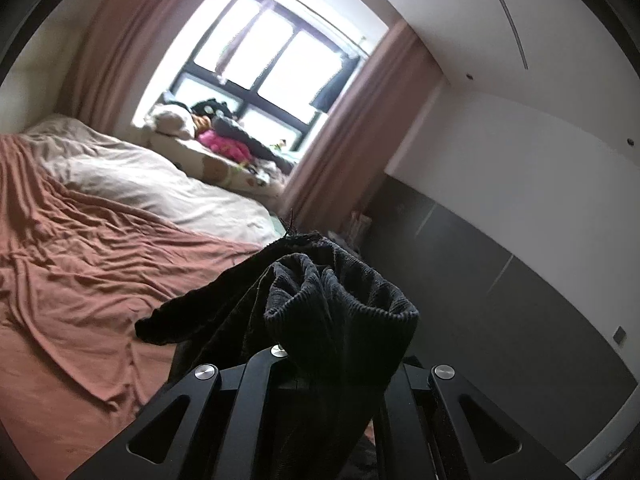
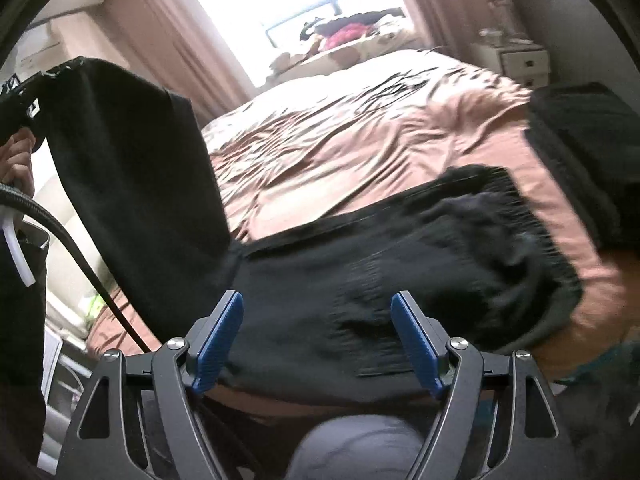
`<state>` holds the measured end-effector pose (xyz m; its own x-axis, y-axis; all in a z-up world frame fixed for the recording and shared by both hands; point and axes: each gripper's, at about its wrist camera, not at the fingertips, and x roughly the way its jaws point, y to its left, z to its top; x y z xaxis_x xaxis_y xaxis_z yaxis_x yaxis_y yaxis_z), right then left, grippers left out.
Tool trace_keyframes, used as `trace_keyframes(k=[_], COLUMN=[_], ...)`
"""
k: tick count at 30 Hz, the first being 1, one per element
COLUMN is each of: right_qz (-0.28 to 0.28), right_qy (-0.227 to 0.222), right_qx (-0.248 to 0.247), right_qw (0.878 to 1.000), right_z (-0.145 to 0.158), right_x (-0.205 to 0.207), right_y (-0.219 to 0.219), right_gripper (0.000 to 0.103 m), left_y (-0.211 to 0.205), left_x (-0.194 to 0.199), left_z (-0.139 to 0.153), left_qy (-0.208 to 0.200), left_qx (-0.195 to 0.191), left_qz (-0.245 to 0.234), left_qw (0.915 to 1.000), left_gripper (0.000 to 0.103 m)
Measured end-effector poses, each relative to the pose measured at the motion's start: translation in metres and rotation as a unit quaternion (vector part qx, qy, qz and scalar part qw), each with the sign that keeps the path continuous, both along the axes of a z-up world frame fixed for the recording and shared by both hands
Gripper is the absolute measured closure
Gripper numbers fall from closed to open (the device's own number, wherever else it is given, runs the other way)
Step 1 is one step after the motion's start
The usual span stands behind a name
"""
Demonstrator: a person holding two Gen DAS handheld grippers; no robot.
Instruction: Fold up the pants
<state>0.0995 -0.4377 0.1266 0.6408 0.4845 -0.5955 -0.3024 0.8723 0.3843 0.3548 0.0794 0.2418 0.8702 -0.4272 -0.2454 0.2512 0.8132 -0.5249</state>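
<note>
Left wrist view looks along the left gripper (image 1: 320, 344), whose fingers are buried in a bunch of black corduroy: it is pinching the pants (image 1: 340, 300) at a gathered, ribbed opening that stands up in front of the lens, with more of the dark cloth hanging down between the gripper's arms. Behind the cloth lies the bed (image 1: 80, 280), covered by a rumpled rust-brown sheet, with a pale duvet (image 1: 132, 176) further back and a heap of soft toys and clothes on the window sill (image 1: 216, 136) between pink curtains.

Right wrist view shows the right gripper (image 2: 318, 340) with its blue pads (image 2: 216, 344) spread wide apart and gripping nothing; it hovers over the pants (image 2: 400, 264). Most of the garment lies flat across the near part of the bed (image 2: 360, 148), blurred, its wider end towards the right. From the left end a length of the same black cloth rises off the bed to the upper left corner, where the left gripper (image 2: 24, 96) holds it up in the person's hand (image 2: 18, 156). Another dark item (image 2: 588, 160) rests on the bed at the far right.
</note>
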Motion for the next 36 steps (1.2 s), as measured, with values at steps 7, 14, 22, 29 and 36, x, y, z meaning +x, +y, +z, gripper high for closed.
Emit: trace_keyframes(k=[7,14,22,29,36], right_qz=[-0.047,-0.092,-0.126,-0.145,-0.15], right_qy=[-0.012,-0.015,-0.002,0.014,0.024], right_qx=[0.029,0.045,0.057,0.062,0.066], right_qw=[0.998,0.995,0.99,0.987,0.986], right_z=[0.003,-0.007,-0.022,-0.03,-0.032], right_x=[-0.02,-0.025,-0.024,-0.023,-0.023], right_y=[-0.053,-0.099,-0.133,-0.148,-0.16], right_gripper=[0.028,0.028,0.028,0.028,0.028], left_y=[-0.06,-0.116,-0.182,-0.232,-0.28], left_x=[0.036,0.076,0.103,0.114,0.106], left_z=[-0.011,-0.038,-0.086,-0.136,-0.163], left_qy=[0.029,0.065,0.113,0.163,0.184], left_qx=[0.019,0.031,0.037,0.068,0.097], left_qz=[-0.034,-0.073,-0.122,-0.166,-0.212], left_qw=[0.9988,0.9947,0.9853,0.9702,0.9549], left_gripper=[0.098,0.098,0.098,0.098,0.098])
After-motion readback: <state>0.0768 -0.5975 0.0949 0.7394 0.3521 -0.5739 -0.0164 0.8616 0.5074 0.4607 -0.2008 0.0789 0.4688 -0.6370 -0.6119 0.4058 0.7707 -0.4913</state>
